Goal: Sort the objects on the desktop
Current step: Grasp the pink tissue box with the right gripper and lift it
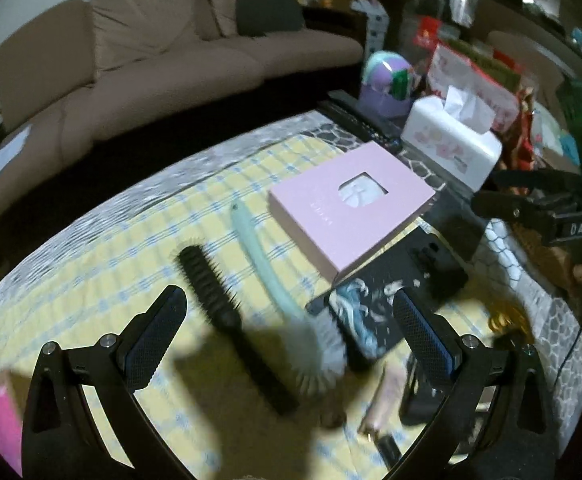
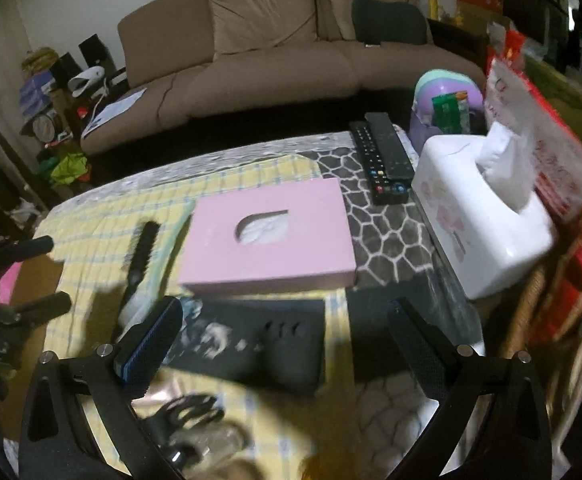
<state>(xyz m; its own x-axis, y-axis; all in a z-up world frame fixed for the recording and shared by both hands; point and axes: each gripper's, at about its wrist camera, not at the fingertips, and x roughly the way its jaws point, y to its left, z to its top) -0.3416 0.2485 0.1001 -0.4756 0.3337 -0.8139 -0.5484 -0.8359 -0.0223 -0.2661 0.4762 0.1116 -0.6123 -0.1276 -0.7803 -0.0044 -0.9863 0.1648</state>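
Left gripper (image 1: 289,332): fingers spread wide, nothing between the pads, hanging above the table with the black hairbrush and the dish brush head in the gap.
Right gripper (image 2: 285,342): fingers likewise spread, empty, over the black box.
Black hairbrush (image 1: 227,304): dark bristles, long handle, lying diagonally on the yellow checked cloth (image 1: 131,264).
Mint dish brush (image 1: 275,280): pale green handle, white bristle head, just beside the hairbrush, handle reaching toward the pink box.
Pink box (image 2: 269,236): flat, with a cut-out window on top, mid-table.
Black box (image 2: 251,344): flat, white swirl print, just in front of the pink box.
Edges: two remotes (image 2: 383,160) and a white tissue box (image 2: 479,216) sit along the far right side; bare cloth lies left of the hairbrush.
Right view only: dark hair clips (image 2: 189,412), blurred, near its own fingers.
Left view only: a pinkish tube (image 1: 383,404), blurred.
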